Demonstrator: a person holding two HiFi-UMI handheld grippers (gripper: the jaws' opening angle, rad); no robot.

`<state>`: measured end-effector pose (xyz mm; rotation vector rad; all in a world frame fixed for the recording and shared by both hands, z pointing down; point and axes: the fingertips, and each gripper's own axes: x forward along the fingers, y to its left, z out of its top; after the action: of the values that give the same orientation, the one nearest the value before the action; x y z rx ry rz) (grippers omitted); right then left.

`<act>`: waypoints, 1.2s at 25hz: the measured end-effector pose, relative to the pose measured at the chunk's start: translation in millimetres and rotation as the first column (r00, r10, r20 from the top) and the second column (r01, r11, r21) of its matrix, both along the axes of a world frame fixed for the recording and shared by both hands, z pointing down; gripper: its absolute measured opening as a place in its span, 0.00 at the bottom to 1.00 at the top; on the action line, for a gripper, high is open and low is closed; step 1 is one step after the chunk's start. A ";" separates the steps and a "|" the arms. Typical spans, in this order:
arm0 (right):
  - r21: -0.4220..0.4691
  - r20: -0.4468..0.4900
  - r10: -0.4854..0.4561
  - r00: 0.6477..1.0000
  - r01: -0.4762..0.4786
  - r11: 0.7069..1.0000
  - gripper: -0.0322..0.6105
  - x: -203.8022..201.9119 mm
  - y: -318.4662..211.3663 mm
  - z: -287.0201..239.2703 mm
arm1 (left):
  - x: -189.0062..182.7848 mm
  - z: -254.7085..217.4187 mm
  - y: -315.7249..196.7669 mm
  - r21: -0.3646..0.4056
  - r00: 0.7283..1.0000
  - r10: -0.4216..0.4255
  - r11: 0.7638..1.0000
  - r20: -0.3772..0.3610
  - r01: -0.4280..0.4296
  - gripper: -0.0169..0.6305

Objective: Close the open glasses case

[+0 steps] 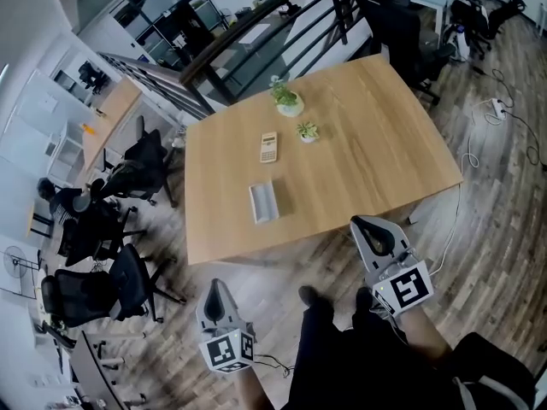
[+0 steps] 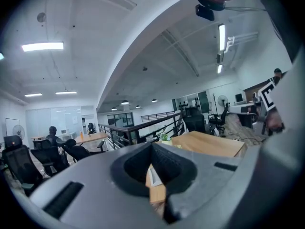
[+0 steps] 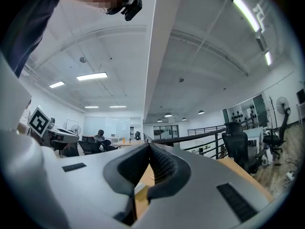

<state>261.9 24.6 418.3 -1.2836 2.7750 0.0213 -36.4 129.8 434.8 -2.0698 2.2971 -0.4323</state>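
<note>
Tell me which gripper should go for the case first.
Left, probably. The case lies to the left in the head view, and the left gripper points at it: its view shows the case beyond its shut jaws. The right gripper, also shut, stands further to the side.

The left claw (image 2: 152,145) has its jaws meeting at the tips, with nothing gripped. Through the hollow below the tips shows the near edge of a wooden bench (image 2: 209,145), and a pale glasses case (image 2: 155,176) lies on it. A small plant (image 2: 165,137) stands at the bench's far side. A dark railing (image 2: 143,127) runs behind the bench. Left of the bench are office chairs (image 2: 19,163) and a seated person (image 2: 51,133).
</note>
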 end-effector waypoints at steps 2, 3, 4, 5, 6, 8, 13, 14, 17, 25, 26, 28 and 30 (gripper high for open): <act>-0.001 -0.011 0.009 1.000 -0.009 1.000 0.07 -1.9 -7.7 1.7 | -5.0 2.8 -11.8 0.008 1.000 -0.001 1.000 -0.005 0.001 0.03; -0.003 -0.016 0.013 1.000 -0.013 1.000 0.07 -3.9 -11.8 3.0 | -7.1 4.9 -17.9 0.010 1.000 0.002 1.000 -0.013 -0.002 0.03; -0.005 -0.019 0.016 1.000 -0.016 1.000 0.07 -6.9 -15.5 4.2 | -9.1 6.6 -23.0 0.011 1.000 0.008 1.000 -0.019 -0.008 0.03; -0.007 -0.024 0.016 1.000 -0.017 1.000 0.07 -10.8 -18.6 5.0 | -11.0 7.0 -27.4 0.012 1.000 0.016 1.000 -0.022 -0.016 0.03; -0.007 -0.029 0.016 0.999 -0.017 1.000 0.07 -15.6 -21.3 4.8 | -13.4 5.9 -31.8 0.015 0.999 0.025 1.000 -0.019 -0.025 0.03; -0.002 -0.042 0.015 0.999 -0.015 1.000 0.07 -28.1 -26.7 1.5 | -22.5 2.9 -41.9 0.021 0.999 0.038 0.999 -0.007 -0.038 0.03; -0.001 -0.084 0.012 0.996 -0.012 1.000 0.07 -72.3 -45.9 -7.6 | -69.5 2.4 -72.3 0.040 0.999 0.024 0.999 -0.046 -0.022 0.03; 0.002 -0.096 0.011 0.995 -0.011 1.000 0.07 -81.2 -52.1 -9.5 | -77.6 2.9 -79.8 0.044 0.998 0.025 0.999 -0.052 -0.023 0.03; 0.006 -0.129 0.022 0.991 -0.022 1.000 0.07 -105.0 -69.2 -13.0 | -105.2 8.5 -96.8 0.036 0.998 0.027 0.999 -0.064 -0.024 0.03; -0.019 -0.173 0.022 0.985 -0.026 0.999 0.07 -189.0 -105.5 -16.5 | -184.9 24.0 -140.1 0.018 0.990 0.063 0.998 -0.127 -0.061 0.03; -0.020 -0.185 0.011 0.983 -0.015 1.000 0.07 -202.4 -107.6 -16.0 | -192.4 24.2 -145.3 0.019 0.988 0.068 0.998 -0.135 -0.066 0.03; -0.020 -0.198 -0.011 0.980 0.007 1.000 0.07 -226.4 -111.6 -12.0 | -206.0 25.9 -153.6 0.023 0.985 0.077 0.997 -0.154 -0.074 0.03; -0.024 -0.200 -0.014 0.980 0.009 1.000 0.07 -244.0 -115.9 -7.0 | -217.1 30.7 -159.9 0.027 0.982 0.086 0.996 -0.169 -0.082 0.03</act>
<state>18.0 -91.3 411.3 -1.3400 2.9578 0.1250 -253.5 -30.1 465.5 -2.2659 2.2791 -0.2375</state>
